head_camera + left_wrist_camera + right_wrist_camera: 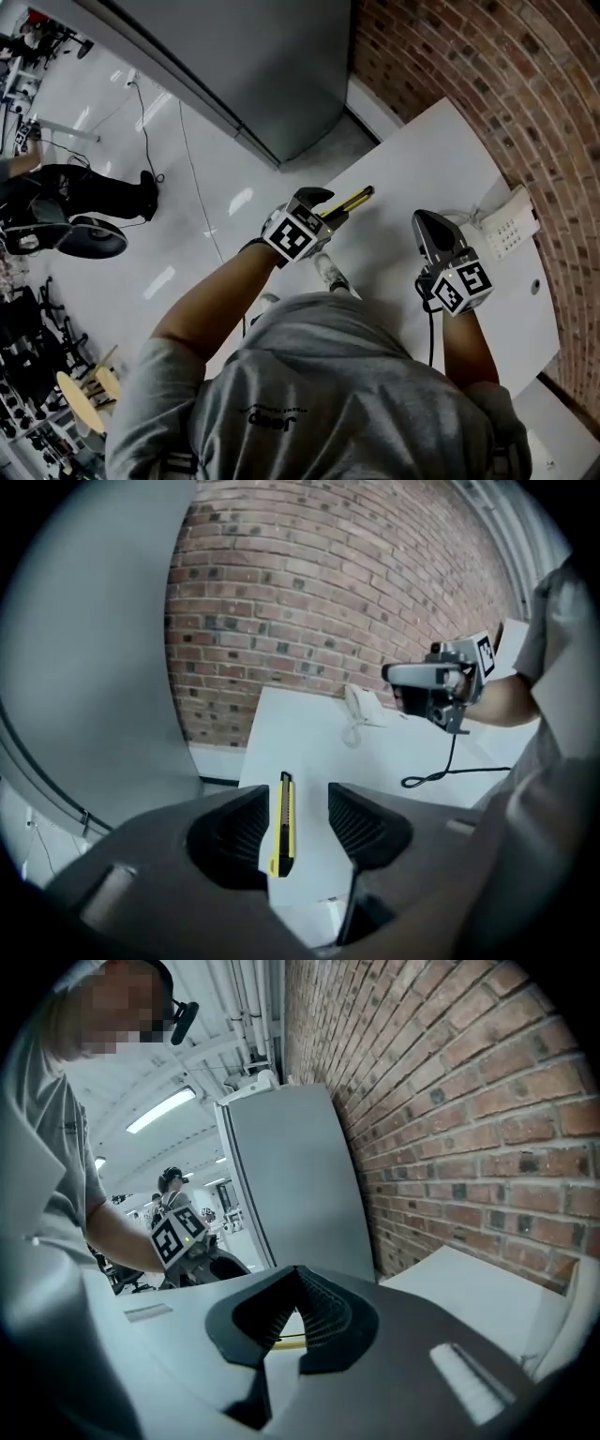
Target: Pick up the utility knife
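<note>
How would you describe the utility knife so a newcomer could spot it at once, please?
Find the white table against the brick wall. Near its left edge, the utility knife lies between the jaws of the open left gripper. It is slim, yellow and black, unlike the white telephone.

A white telephone (504, 228) lies on the white table (441, 150) just right of the right gripper (428, 221), a brick wall (487, 66) rises beyond it, a black cable (453, 750) hangs beneath it, and a tall grey cabinet (272, 66) stands ahead of the left gripper (323, 199).
</note>
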A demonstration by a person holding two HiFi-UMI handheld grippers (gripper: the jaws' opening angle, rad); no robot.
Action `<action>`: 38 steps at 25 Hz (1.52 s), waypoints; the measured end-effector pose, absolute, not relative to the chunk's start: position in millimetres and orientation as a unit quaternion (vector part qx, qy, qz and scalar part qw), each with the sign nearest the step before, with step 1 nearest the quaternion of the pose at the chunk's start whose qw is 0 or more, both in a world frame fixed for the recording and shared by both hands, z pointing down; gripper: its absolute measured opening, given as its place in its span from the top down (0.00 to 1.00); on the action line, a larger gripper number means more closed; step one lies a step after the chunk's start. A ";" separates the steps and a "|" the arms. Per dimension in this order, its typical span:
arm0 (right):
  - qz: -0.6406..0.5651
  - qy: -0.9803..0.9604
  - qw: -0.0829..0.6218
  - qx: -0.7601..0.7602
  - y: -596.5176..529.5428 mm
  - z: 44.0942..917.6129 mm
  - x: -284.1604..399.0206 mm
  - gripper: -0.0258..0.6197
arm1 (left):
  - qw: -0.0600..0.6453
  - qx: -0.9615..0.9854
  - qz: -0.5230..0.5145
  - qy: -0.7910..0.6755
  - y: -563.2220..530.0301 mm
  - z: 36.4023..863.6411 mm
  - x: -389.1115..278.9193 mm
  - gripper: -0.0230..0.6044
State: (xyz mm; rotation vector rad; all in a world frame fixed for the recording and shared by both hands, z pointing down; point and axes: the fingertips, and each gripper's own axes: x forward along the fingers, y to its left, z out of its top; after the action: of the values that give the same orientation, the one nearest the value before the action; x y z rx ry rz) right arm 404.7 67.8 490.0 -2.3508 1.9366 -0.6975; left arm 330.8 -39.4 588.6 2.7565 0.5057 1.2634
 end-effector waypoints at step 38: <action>-0.213 0.602 0.006 -0.770 103.1 514.2 441.6 0.95 | -0.008 0.827 0.544 0.140 -23.3 694.0 361.6 0.78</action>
State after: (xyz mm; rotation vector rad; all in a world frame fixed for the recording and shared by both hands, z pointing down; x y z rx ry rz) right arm 441.6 103.1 514.2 -2.4087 1.8840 -0.6664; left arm 361.6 -23.3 694.0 2.6126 0.4423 1.7172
